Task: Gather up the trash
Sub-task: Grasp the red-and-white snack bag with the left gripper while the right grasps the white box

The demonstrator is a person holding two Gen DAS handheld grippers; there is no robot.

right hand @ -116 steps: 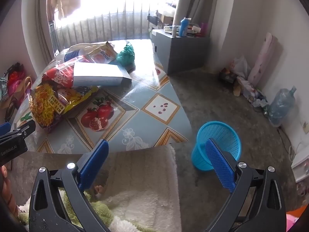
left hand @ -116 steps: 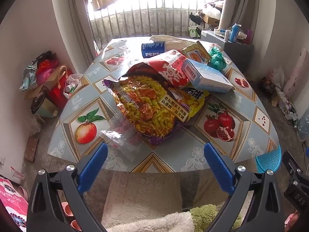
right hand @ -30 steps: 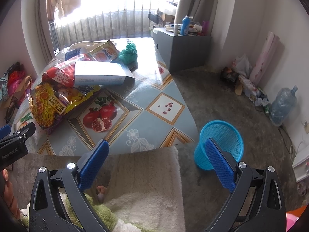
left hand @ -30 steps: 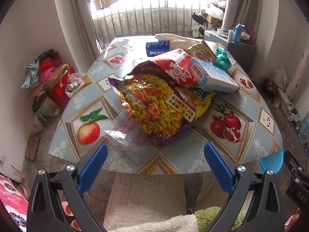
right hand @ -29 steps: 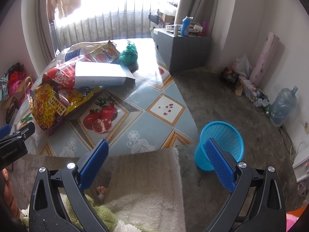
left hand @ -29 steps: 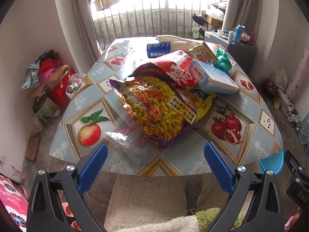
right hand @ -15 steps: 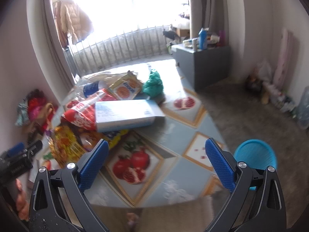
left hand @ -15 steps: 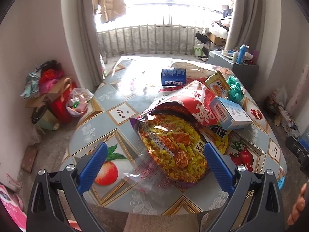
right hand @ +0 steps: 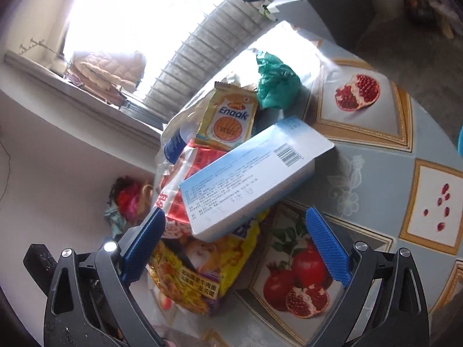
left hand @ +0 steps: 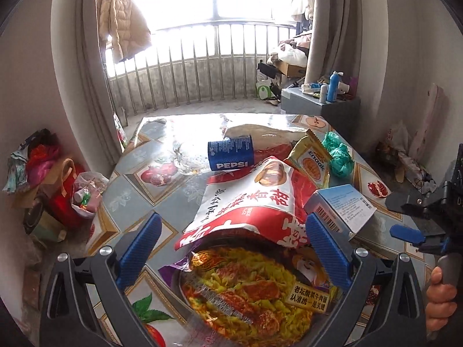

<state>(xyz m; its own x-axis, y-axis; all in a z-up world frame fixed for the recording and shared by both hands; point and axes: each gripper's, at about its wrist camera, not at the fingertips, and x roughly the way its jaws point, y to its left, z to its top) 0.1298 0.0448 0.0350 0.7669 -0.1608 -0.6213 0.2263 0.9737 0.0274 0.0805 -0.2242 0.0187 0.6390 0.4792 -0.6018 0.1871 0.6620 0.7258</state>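
Note:
A heap of trash lies on the fruit-patterned table point(left hand: 173, 193). My left gripper point(left hand: 231, 248) is open just above a yellow noodle packet point(left hand: 246, 292) and a red-and-white snack bag point(left hand: 246, 202). A Pepsi bottle point(left hand: 231, 157), an Enaak wrapper point(left hand: 314, 164), a green plastic bag point(left hand: 338, 156) and a light blue box point(left hand: 341, 208) lie behind. My right gripper point(right hand: 235, 244) is open, tilted, right over the near end of the blue box point(right hand: 251, 179). The noodle packet point(right hand: 199, 274), Enaak wrapper point(right hand: 230, 118) and green bag point(right hand: 275, 82) also show there.
A grey cabinet point(left hand: 321, 107) with bottles stands at the back right. Bags and clutter point(left hand: 52, 185) sit on the floor left of the table. A balcony railing point(left hand: 196, 66) is behind. My right gripper shows at the left view's right edge point(left hand: 416, 234).
Both grippers have moved forward from in front of the table to over the trash heap. The right gripper has turned left and tilted, and the blue basket has left its view.

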